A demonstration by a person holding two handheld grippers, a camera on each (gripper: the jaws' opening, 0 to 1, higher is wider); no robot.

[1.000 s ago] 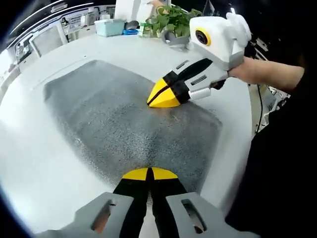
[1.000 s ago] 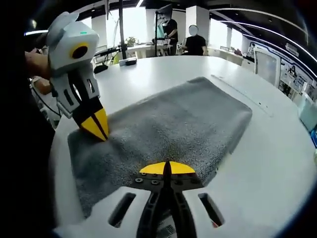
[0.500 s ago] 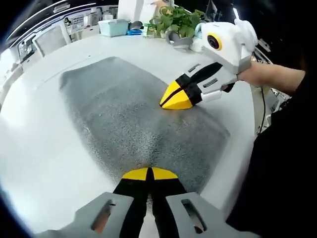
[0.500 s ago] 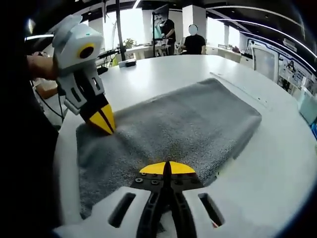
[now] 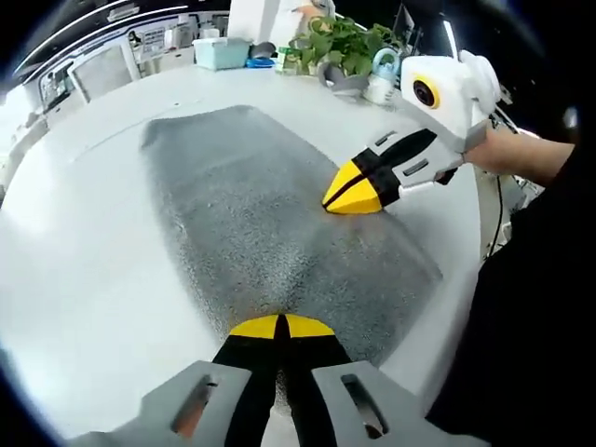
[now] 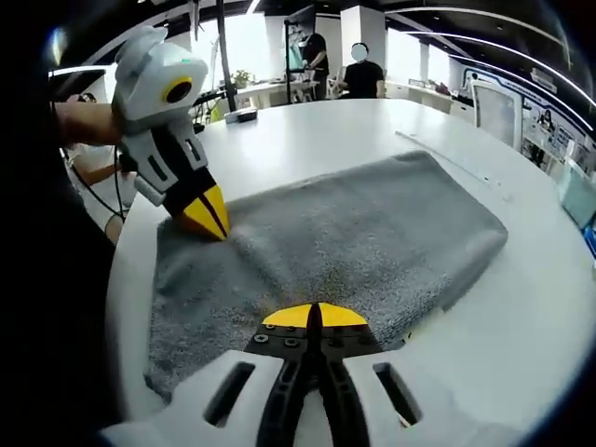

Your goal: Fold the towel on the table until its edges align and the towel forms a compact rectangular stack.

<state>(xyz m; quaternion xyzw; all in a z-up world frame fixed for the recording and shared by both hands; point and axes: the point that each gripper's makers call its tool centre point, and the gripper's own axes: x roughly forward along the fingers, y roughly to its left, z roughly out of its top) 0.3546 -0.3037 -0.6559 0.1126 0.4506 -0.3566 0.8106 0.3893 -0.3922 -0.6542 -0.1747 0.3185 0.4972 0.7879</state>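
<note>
A grey towel (image 5: 237,200) lies flat on the white round table (image 5: 74,270), with its long side running away from me. My left gripper (image 5: 279,326) is shut at the towel's near edge, pinching the cloth. Coming in from the right, my right gripper (image 5: 346,196) is shut with its yellow tips on the towel near its right edge. In the right gripper view the towel (image 6: 372,223) stretches away, my right gripper (image 6: 315,317) is shut on its near part, and the left gripper (image 6: 209,214) bites the far left corner area. A low ridge runs between the two grippers.
A potted plant (image 5: 340,37), a teal box (image 5: 222,51) and small items stand at the table's far rim. A person's sleeve (image 5: 521,154) holds the right gripper. Two people (image 6: 363,79) stand far behind the table (image 6: 307,126). Bare tabletop lies left of the towel.
Both views have shifted. The towel's far end now sits further up and right in each view, and each gripper shows further right in the other's view. Both stay shut.
</note>
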